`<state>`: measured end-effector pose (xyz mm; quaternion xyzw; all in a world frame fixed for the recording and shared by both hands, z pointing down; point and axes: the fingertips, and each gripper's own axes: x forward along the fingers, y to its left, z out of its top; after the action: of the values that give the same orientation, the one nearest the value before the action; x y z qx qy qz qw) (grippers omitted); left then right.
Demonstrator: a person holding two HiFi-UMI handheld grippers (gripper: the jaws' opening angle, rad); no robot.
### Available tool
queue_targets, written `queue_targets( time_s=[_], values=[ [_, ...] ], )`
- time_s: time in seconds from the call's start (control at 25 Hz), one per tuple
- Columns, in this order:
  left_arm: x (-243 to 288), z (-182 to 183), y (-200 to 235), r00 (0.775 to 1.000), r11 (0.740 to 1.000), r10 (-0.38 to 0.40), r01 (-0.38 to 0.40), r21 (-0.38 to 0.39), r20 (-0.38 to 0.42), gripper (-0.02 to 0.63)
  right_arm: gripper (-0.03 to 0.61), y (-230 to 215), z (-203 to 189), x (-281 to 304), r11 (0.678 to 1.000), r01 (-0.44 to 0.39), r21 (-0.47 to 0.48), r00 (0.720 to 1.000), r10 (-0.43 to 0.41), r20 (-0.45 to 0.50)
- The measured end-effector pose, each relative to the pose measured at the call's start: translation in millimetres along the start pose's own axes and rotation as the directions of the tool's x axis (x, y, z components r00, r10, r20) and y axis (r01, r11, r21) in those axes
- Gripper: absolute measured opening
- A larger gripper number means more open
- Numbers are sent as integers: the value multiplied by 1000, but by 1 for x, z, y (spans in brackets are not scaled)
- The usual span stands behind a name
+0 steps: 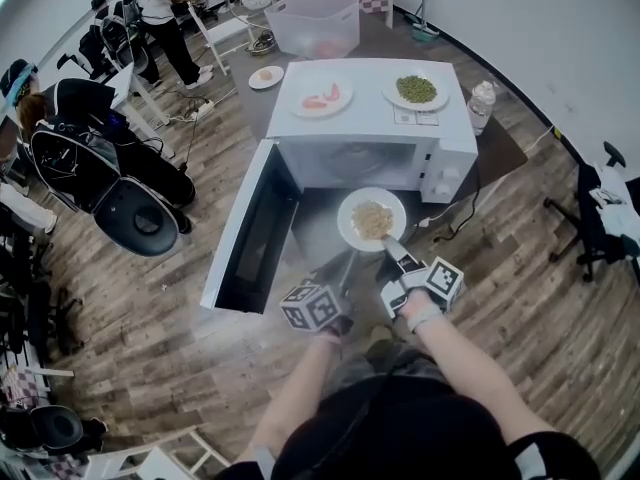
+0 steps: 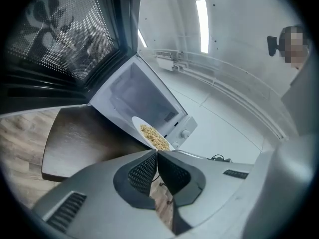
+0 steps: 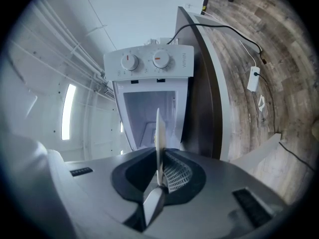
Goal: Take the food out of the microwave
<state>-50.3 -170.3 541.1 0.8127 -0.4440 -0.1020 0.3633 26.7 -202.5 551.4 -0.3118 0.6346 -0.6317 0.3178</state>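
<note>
The right hand-held gripper [image 1: 388,246] has its jaws closed on the near rim of a white plate [image 1: 347,218] of pale yellow food [image 1: 373,219]. The plate sits just outside the mouth of the microwave [image 1: 365,118], over the front part of the dark surface [image 1: 503,156]. The microwave door [image 1: 250,233] is swung wide to the left.

The right gripper view shows that plate [image 3: 159,133] only edge-on between the pads, with none of the food, and it shows the microwave's two dials [image 3: 145,60].

The left hand-held gripper [image 1: 345,265] is beside the right one, its jaws pressed together on nothing. Its own view shows the food [image 2: 154,137] side-on.

Only the head view shows the microwave's top. There, a plate of green food [image 1: 416,91] lies near the right edge and a plate of pink food [image 1: 322,97] near the left.
</note>
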Motion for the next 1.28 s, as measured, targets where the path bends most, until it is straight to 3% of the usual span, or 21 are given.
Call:
queue_targets(
  time_s=[1.28],
  values=[
    [-76,-13,-18,999,1000,-23,23,13,-30,-5,29,11,-63,-57,1000,-2,26,998,1,59]
  ],
)
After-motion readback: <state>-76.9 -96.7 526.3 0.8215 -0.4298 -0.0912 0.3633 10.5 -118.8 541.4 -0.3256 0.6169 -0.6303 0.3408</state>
